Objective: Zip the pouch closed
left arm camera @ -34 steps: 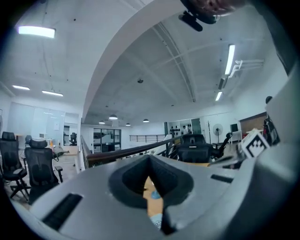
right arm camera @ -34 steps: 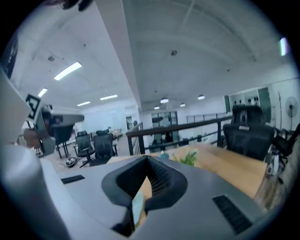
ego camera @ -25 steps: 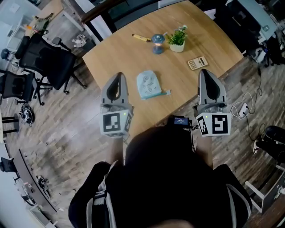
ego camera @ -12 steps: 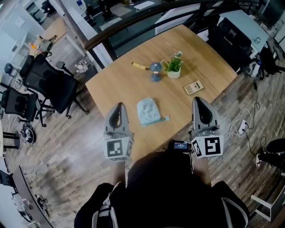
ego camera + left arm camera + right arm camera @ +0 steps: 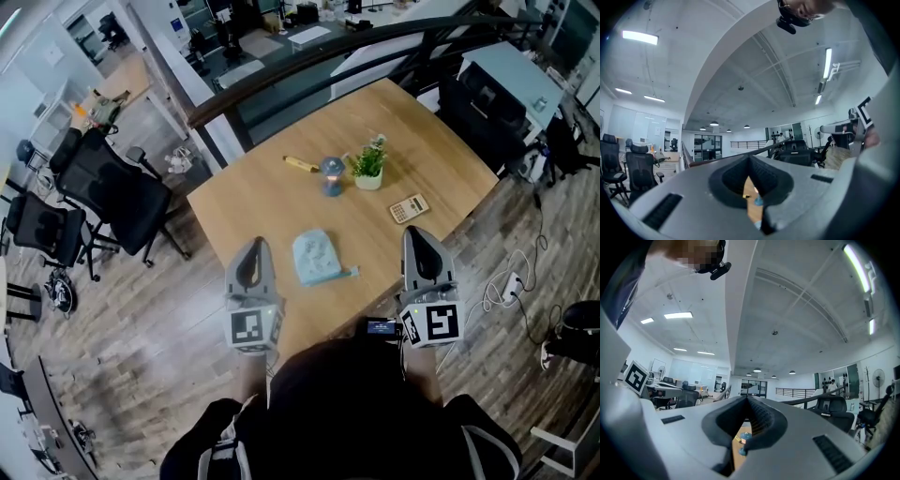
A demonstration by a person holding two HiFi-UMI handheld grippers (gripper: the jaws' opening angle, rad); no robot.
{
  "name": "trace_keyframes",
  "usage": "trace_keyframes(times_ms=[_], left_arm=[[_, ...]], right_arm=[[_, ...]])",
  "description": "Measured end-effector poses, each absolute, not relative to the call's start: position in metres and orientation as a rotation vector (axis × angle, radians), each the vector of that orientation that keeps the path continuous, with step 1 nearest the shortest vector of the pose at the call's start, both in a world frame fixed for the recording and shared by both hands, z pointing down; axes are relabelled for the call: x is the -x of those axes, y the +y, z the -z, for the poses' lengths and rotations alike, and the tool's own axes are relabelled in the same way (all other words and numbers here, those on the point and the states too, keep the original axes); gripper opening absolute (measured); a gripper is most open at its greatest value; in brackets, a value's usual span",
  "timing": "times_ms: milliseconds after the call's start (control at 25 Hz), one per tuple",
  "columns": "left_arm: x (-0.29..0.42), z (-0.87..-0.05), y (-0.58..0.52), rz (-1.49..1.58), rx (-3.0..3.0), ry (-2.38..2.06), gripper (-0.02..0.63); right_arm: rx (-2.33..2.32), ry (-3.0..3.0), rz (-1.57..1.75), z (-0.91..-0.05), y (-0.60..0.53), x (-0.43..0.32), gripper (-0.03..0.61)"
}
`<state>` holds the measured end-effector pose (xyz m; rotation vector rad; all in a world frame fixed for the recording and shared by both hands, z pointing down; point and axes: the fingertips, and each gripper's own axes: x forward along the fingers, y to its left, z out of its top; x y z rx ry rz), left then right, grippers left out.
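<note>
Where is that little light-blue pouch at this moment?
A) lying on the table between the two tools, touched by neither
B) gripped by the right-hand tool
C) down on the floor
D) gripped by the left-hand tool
A: the pouch lies flat on the wooden table, with the left gripper and the right gripper to either side, both apart from it, their jaws together on nothing.

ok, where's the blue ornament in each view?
Head view: blue ornament on the far side of the table, just left of the plant.
Left gripper view: small blue blob, low centre, in the gap of the shut left claw.
Right gripper view: blue blob, low centre, in the gap of the shut right claw.
Shared landmark: the wood tabletop under it.
</note>
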<state>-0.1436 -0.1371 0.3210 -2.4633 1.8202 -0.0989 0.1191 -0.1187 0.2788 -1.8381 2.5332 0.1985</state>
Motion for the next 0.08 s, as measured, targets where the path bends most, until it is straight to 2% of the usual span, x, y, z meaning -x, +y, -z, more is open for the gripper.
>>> trace_keyframes(times_ms=[80], left_arm=[[0.1473,-0.3208,-0.1334,0.1,2.458,1.834,0.0]], right_arm=[[1.83,2.541,-0.192,-0.2792,-0.117,-0.1155,0.015]])
